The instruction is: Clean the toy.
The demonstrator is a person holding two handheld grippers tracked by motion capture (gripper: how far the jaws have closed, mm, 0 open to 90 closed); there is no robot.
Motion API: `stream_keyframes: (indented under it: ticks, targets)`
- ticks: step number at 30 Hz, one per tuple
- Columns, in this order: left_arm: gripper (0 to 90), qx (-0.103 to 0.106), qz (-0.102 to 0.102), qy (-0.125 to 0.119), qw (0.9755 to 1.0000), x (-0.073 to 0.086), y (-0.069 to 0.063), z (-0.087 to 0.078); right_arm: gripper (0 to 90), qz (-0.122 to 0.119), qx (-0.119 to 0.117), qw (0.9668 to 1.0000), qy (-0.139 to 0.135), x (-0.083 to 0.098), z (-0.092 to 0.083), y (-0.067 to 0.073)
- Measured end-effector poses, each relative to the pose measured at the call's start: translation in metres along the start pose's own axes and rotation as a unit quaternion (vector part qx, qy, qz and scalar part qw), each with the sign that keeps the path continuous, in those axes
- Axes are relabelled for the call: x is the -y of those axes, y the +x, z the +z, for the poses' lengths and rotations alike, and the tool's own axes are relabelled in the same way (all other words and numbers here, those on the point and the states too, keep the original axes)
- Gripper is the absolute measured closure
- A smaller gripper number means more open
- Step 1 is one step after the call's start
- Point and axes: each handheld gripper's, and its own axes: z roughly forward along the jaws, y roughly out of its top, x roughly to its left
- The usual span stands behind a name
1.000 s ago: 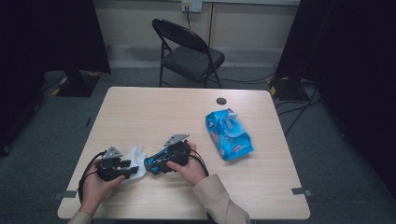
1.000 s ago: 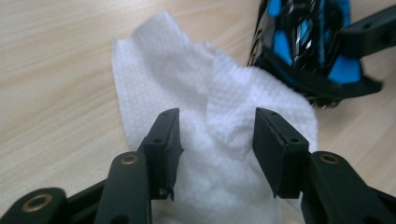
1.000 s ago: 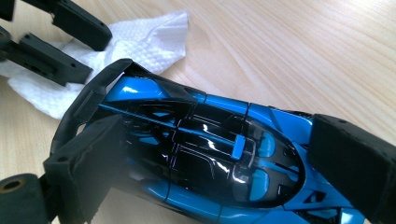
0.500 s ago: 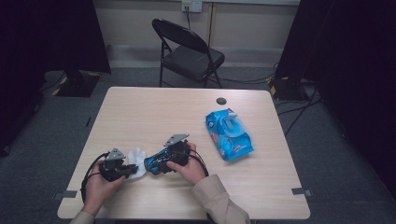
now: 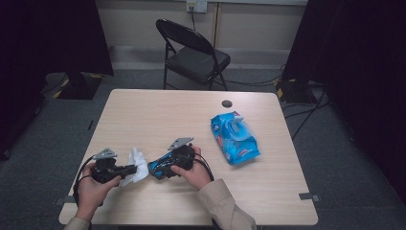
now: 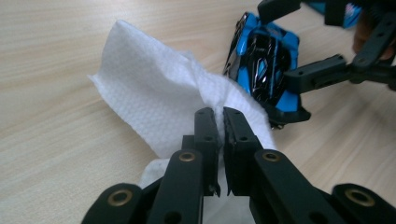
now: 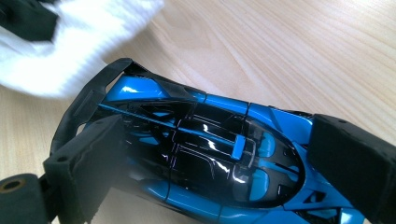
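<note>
My left gripper [image 6: 215, 112] is shut on a fold of a white textured wipe [image 6: 154, 93], which drapes from its tips toward the wooden table. In the high view the left gripper [image 5: 130, 168] sits at the table's front left with the wipe [image 5: 136, 160] bunched at its tip. Just right of it, my right gripper [image 5: 162, 168] is shut on a blue and black toy car [image 5: 158, 167]. The car [image 7: 201, 154] lies lengthwise between the right gripper's [image 7: 219, 158] two black pads, its tail near the wipe [image 7: 70, 42].
A blue pack of wipes [image 5: 234, 137] lies on the table's [image 5: 158, 115] right half, with a small black disc [image 5: 227, 103] near the far edge. A black folding chair [image 5: 194, 52] stands beyond the table. Cables run across the floor at the right.
The wipe is now pinched and bunched at my left gripper's tips, and the left hand has lifted a little. The right gripper and the car have stayed put.
</note>
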Motion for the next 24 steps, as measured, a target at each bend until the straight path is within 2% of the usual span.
stream_keyframes:
  ticks: [5,10,15,21,24]
  targets:
    - [85.3,0.014,-0.003,-0.016,0.9998,-0.002,-0.002,-0.003,4.6,-0.001,0.0,1.0,0.001,0.0,0.0,0.0]
    - [85.3,0.013,0.001,-0.001,0.9999,0.0,-0.006,0.016,4.5,-0.001,0.0,1.0,0.0,0.0,0.0,0.0]
    - [84.9,-0.01,0.025,0.016,0.9995,0.002,-0.011,0.036,4.6,-0.002,0.0,1.0,0.002,0.0,0.0,0.0]
    - [84.8,-0.049,0.052,0.029,0.997,0.002,-0.014,0.05,4.5,0.0,0.001,1.0,0.0,0.0,0.0,0.0]
    - [84.8,-0.052,0.062,0.035,0.9961,0.003,-0.016,0.055,4.4,-0.001,0.002,1.0,-0.001,0.0,0.0,0.0]
